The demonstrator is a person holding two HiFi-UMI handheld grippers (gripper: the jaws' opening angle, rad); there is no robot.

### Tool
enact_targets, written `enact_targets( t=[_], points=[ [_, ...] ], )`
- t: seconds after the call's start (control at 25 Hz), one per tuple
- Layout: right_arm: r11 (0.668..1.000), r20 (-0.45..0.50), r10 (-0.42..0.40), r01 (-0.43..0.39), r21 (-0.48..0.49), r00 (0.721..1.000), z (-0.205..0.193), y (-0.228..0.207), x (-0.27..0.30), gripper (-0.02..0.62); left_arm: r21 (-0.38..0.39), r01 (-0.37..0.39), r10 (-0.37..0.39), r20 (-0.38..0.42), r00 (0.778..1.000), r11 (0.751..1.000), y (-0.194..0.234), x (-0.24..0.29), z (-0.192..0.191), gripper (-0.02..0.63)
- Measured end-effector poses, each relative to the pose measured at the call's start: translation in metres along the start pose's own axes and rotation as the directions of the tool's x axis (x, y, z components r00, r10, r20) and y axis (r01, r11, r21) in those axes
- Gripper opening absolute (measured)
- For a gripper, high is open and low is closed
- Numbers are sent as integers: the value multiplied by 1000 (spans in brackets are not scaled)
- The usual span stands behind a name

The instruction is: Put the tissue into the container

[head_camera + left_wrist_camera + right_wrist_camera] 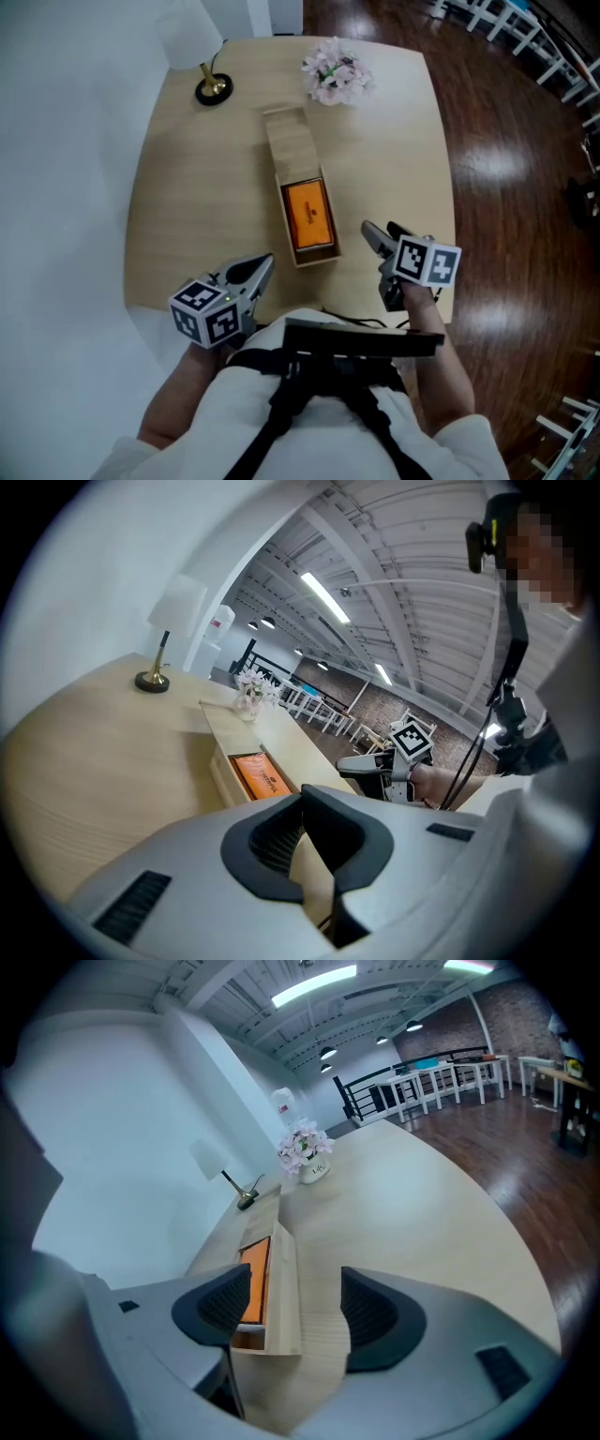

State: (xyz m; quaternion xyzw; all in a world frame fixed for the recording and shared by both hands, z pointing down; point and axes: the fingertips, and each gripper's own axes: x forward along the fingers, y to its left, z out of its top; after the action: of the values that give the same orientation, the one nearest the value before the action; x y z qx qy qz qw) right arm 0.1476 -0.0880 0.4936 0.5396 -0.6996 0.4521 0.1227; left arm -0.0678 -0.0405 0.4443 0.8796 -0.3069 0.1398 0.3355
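An orange tissue pack (pixel 308 215) lies inside the open near end of a long wooden container (pixel 317 257) at the middle of the table. A wooden lid (pixel 292 141) covers the container's far half. My left gripper (pixel 262 267) hovers at the table's near left edge, its tips together and nothing held. My right gripper (pixel 382 234) is to the right of the container, open and empty. In the right gripper view the container (pixel 281 1279) and the tissue pack (pixel 253 1279) show between the spread jaws. The left gripper view shows the tissue pack (pixel 262 775) beyond its closed tips.
On the round wooden table (pixel 187 206), a lamp with a brass base (pixel 213 89) stands far left and a small vase of pink flowers (pixel 335 72) far centre. Dark wood floor (pixel 506 187) lies to the right, with white chairs (pixel 525 37) beyond.
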Motion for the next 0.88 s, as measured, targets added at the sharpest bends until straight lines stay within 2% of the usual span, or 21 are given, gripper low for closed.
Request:
enact_targets(
  t=[0.28, 0.44, 0.88],
  points=[
    [998, 75, -53, 51, 30, 996, 4, -17, -31, 230, 13, 26, -25, -5, 1000, 1000, -12, 3, 2, -8],
    [998, 119, -53, 49, 42, 991, -1, -15, -46, 162, 24, 54, -54, 14, 998, 998, -21, 4, 7, -8],
    [998, 181, -28, 38, -48, 983, -30, 2, -71, 107, 64, 112, -111, -9, 994, 992, -41, 9, 5, -8]
  ],
)
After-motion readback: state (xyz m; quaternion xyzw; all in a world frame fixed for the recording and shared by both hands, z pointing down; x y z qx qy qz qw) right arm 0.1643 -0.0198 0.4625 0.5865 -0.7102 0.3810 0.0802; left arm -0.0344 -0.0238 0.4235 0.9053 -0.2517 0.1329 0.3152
